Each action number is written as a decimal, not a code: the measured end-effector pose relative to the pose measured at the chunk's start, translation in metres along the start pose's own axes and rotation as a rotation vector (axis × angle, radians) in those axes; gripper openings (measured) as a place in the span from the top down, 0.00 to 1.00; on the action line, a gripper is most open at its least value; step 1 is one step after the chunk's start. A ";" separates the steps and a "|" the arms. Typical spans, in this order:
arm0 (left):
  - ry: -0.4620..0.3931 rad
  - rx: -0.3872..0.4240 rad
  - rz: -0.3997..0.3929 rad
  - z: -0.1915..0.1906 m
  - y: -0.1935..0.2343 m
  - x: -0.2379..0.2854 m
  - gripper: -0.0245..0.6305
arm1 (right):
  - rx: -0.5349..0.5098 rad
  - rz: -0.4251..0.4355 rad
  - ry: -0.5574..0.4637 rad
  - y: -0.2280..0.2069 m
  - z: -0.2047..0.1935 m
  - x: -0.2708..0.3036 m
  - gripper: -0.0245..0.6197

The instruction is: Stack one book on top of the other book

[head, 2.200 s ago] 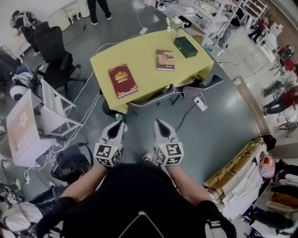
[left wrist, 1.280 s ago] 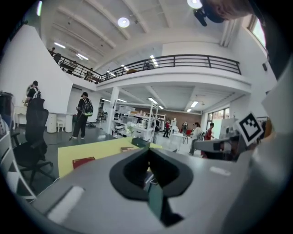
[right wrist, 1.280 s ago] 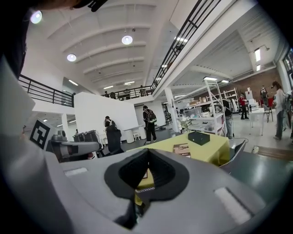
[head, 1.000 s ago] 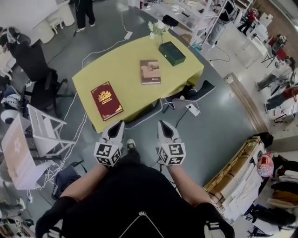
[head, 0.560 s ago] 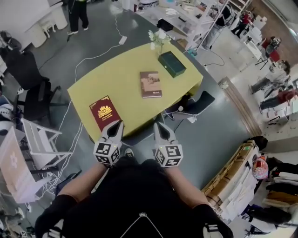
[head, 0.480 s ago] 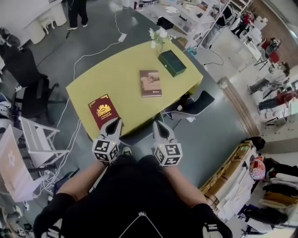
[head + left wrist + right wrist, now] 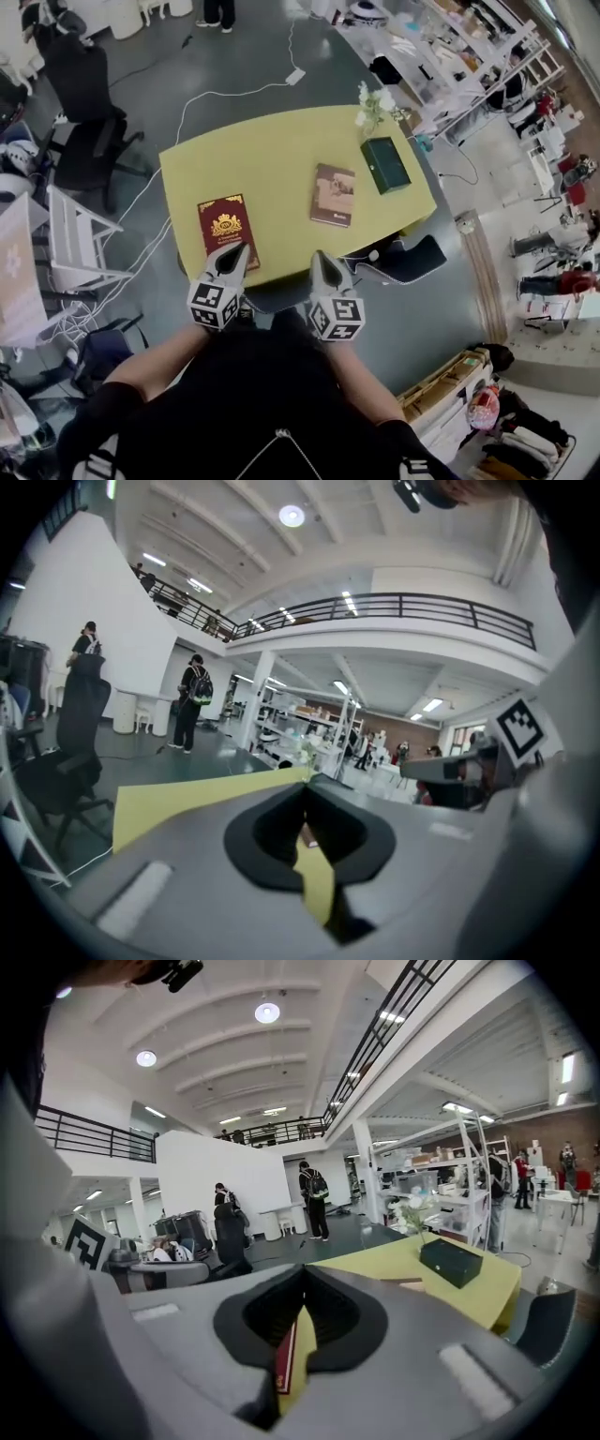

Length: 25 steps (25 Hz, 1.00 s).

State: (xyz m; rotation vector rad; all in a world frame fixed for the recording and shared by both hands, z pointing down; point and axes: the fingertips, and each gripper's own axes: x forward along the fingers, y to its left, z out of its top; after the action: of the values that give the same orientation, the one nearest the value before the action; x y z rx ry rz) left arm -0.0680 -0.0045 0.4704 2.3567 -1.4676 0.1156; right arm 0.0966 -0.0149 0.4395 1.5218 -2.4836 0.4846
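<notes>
A dark red book (image 7: pixel 228 230) with a gold emblem lies near the front left of the yellow table (image 7: pixel 272 159). A brown book (image 7: pixel 334 195) lies flat to its right, nearer the middle. My left gripper (image 7: pixel 236 251) is shut and empty, its tips over the red book's near edge in the head view. My right gripper (image 7: pixel 322 256) is shut and empty too, at the table's front edge below the brown book. Through the right gripper's jaws a strip of the red book (image 7: pixel 285 1365) shows. The brown book (image 7: pixel 306 837) peeks through the left gripper's jaws.
A dark green box (image 7: pixel 385 164) and a vase of white flowers (image 7: pixel 374 105) stand at the table's right end. A chair (image 7: pixel 405 262) is tucked under the right front side. Black office chairs (image 7: pixel 80 112), a white rack (image 7: pixel 80 239) and floor cables lie to the left.
Both grippers have come up to the table's front edge, still shut. The table and books now appear closer and more centred in the head view.
</notes>
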 end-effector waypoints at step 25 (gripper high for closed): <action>-0.023 -0.098 0.565 -0.003 0.048 -0.004 0.95 | -0.128 0.561 0.183 0.024 -0.004 0.150 0.96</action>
State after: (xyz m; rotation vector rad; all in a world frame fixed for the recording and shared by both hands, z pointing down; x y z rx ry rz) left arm -0.1121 -0.0190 0.4846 1.8128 -2.0579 0.1540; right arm 0.0066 -0.1281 0.4876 0.6828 -2.7053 0.5030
